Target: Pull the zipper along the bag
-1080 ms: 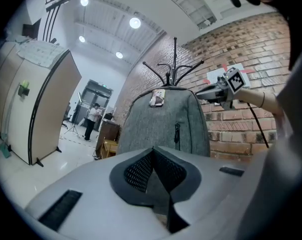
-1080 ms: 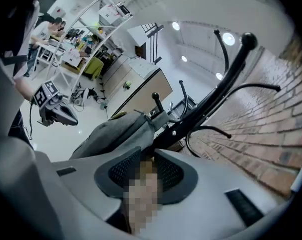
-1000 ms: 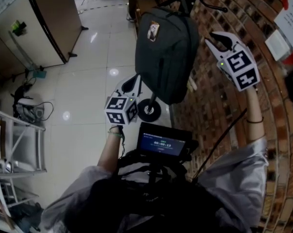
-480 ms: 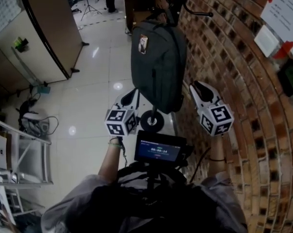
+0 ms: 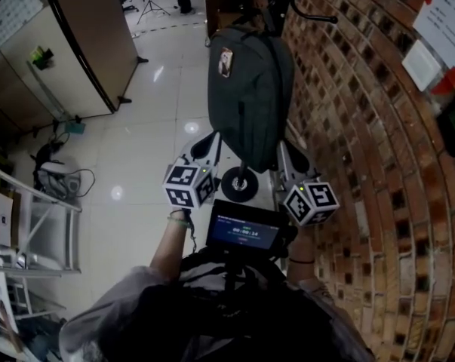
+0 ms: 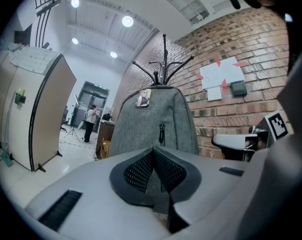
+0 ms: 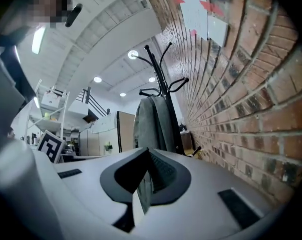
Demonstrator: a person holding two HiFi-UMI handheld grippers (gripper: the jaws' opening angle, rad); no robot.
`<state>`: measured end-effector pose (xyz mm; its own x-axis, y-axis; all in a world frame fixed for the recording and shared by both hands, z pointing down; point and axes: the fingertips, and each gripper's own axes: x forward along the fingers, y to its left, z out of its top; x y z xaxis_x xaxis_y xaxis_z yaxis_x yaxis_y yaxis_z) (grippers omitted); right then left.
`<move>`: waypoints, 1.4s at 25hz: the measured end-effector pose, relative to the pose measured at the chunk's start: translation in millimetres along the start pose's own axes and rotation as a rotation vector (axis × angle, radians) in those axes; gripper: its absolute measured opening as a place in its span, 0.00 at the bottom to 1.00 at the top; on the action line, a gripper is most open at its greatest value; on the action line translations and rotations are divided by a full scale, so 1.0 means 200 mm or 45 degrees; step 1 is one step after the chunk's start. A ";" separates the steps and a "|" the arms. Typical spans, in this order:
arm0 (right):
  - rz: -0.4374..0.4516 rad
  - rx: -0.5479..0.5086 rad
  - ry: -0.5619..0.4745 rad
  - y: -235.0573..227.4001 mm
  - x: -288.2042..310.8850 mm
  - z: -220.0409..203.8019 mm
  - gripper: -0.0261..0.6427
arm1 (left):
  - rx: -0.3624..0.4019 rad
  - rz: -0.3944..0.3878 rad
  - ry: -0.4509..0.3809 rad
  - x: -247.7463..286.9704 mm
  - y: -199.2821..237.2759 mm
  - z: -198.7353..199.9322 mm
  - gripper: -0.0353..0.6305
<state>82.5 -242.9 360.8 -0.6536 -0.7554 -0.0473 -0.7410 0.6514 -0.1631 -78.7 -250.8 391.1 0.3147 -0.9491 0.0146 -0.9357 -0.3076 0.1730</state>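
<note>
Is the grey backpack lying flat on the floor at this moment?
No, the backpack hangs upright on the coat rack next to the brick wall.

**Legible print: almost none**

Small screen [image 5: 243, 228], lower centre of the head view: one line of pale digits, timer-like, too small to read for certain. Patch [image 5: 225, 62] on the bag [image 5: 250, 104]: unreadable. Papers [image 5: 446, 13] on the brick wall [image 5: 363, 127]: print too fine.
</note>
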 end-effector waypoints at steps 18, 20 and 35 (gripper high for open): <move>0.032 -0.001 0.033 0.04 -0.01 -0.04 0.04 | -0.012 0.014 -0.005 -0.04 -0.06 -0.02 0.06; 0.037 0.003 0.028 0.04 0.00 -0.04 0.04 | -0.014 0.020 -0.006 -0.04 -0.05 -0.02 0.06; 0.044 0.018 0.045 0.06 0.00 -0.04 0.04 | -0.011 0.019 0.007 -0.04 -0.06 -0.04 0.06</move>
<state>71.5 -234.4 365.7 -0.6839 -0.7294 -0.0181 -0.7159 0.6756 -0.1762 -68.7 -239.1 396.5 0.3019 -0.9531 0.0230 -0.9388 -0.2930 0.1814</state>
